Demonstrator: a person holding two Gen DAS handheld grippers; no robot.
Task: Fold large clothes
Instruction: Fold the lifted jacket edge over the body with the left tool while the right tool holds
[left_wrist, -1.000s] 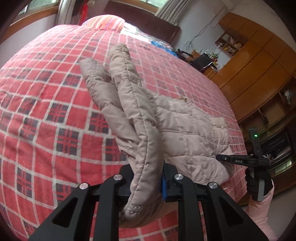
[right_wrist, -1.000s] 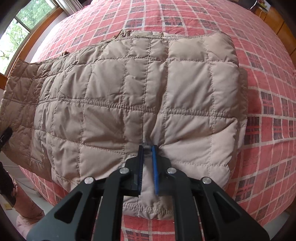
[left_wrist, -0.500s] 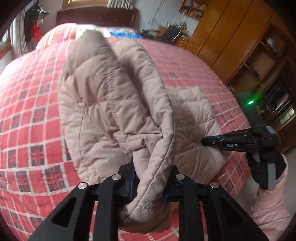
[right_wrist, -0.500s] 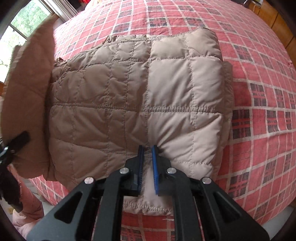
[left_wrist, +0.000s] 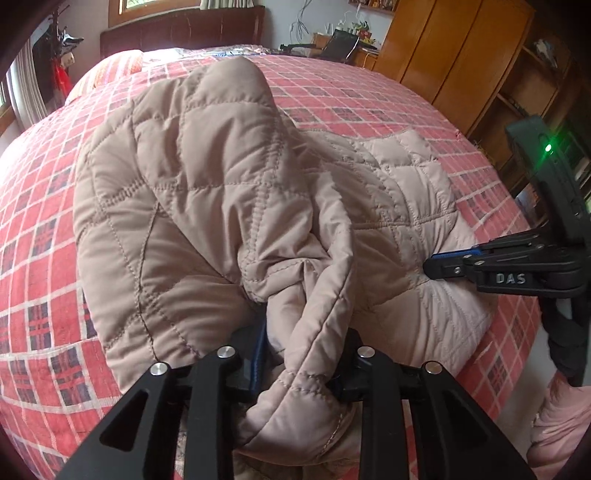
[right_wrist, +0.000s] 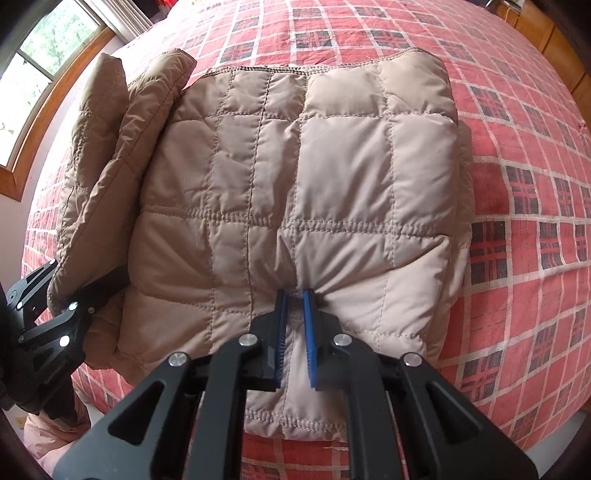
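Left wrist view: the left gripper (left_wrist: 299, 354) at the bottom centre is clamped on a thick bunch of the jacket (left_wrist: 207, 192), a beige quilted one whose raised fold fills the middle of the frame above the red plaid bed (left_wrist: 40, 229). At the right edge the right gripper (left_wrist: 439, 264) bites the jacket's side, with a sleeve (left_wrist: 557, 424) in the lower right corner. Right wrist view: the right gripper (right_wrist: 295, 325) at the bottom centre pinches a ridge of the jacket (right_wrist: 314, 177) near its hem between blue pads (right_wrist: 281, 332); the body lies flat across the middle of the frame on the bed (right_wrist: 524, 206). At the left, the lifted part stands up as a flap, held by the left gripper (right_wrist: 85, 295) in the lower left. The risk, as I judge it, lies in that flap (puffy and slippery-looking): if it is dropped short or askew, the fold would land crooked, or spring open. The left bite also takes several layers, so one may slide out midway, and a pull against the right grip could drag the flat part off the bed's near edge.
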